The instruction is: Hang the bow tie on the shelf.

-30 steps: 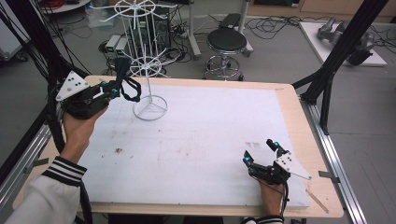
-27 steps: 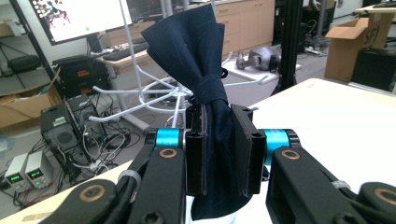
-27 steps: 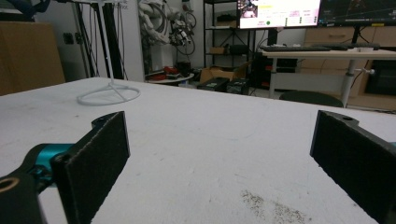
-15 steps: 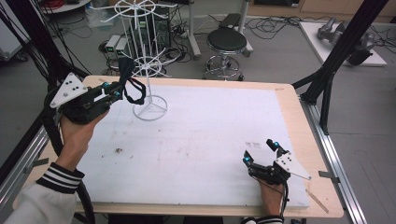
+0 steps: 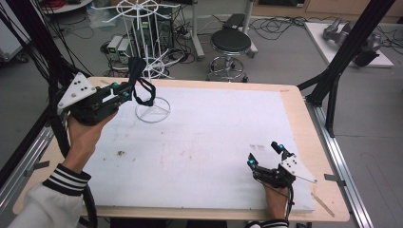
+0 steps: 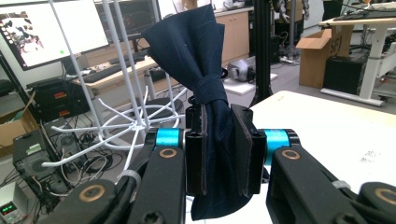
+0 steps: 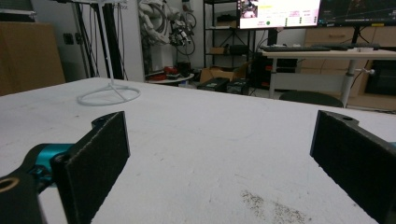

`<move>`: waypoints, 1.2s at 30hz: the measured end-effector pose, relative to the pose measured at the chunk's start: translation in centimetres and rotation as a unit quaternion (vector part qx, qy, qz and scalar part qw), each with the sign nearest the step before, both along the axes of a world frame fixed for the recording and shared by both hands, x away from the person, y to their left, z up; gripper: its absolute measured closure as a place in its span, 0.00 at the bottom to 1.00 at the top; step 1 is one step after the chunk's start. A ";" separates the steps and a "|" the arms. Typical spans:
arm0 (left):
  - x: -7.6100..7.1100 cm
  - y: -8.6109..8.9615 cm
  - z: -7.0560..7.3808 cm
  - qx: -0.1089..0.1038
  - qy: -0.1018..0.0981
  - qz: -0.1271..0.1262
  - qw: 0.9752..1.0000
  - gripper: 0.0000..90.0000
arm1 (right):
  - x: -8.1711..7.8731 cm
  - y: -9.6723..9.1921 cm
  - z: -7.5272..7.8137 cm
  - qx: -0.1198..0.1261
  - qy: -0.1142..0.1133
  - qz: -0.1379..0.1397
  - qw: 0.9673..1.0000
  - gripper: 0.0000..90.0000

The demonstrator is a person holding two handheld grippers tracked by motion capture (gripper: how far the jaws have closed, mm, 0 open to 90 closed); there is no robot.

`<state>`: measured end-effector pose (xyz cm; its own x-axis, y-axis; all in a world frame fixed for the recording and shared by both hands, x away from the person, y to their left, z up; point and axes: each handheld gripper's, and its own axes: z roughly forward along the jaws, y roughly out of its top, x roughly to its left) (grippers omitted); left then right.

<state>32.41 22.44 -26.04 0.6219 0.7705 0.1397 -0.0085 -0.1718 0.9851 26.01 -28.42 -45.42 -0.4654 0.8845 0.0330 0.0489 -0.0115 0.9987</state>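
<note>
A dark navy bow tie (image 6: 196, 60) with a black strap loop (image 5: 142, 88) is pinched in my left gripper (image 5: 124, 90), which is shut on it and held above the table's back left corner. Its upper wing (image 5: 136, 66) stands up beside the white wire rack (image 5: 145, 28), whose ring base (image 5: 153, 110) rests on the table. In the left gripper view the jaws clamp the tie (image 6: 219, 140) just below its knot, with the rack's wire arms (image 6: 121, 123) to the left. My right gripper (image 5: 266, 154) lies low at the front right, open, nothing between its pads (image 7: 100, 154).
A white mat (image 5: 214, 142) covers the wooden table (image 5: 304, 109). Dirt smudges (image 5: 119, 153) mark the mat at the left. Behind the table stand a black stool (image 5: 230, 42) and black frame struts (image 5: 342, 57). The rack's ring base (image 7: 109, 95) appears far off in the right gripper view.
My left gripper has carried the bow tie up and toward the rack at the back left. The right gripper has kept still.
</note>
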 end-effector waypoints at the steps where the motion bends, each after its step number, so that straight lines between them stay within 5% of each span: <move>1: 0.1 -0.2 0.0 -0.001 0.000 -0.001 1.000 0.85 | 0.0 0.0 0.0 0.000 0.000 0.000 1.000 0.04; 36: 3.5 -1.5 -1.1 0.007 0.027 0.027 0.999 0.85 | 0.0 0.0 0.0 0.006 0.004 0.001 1.000 0.04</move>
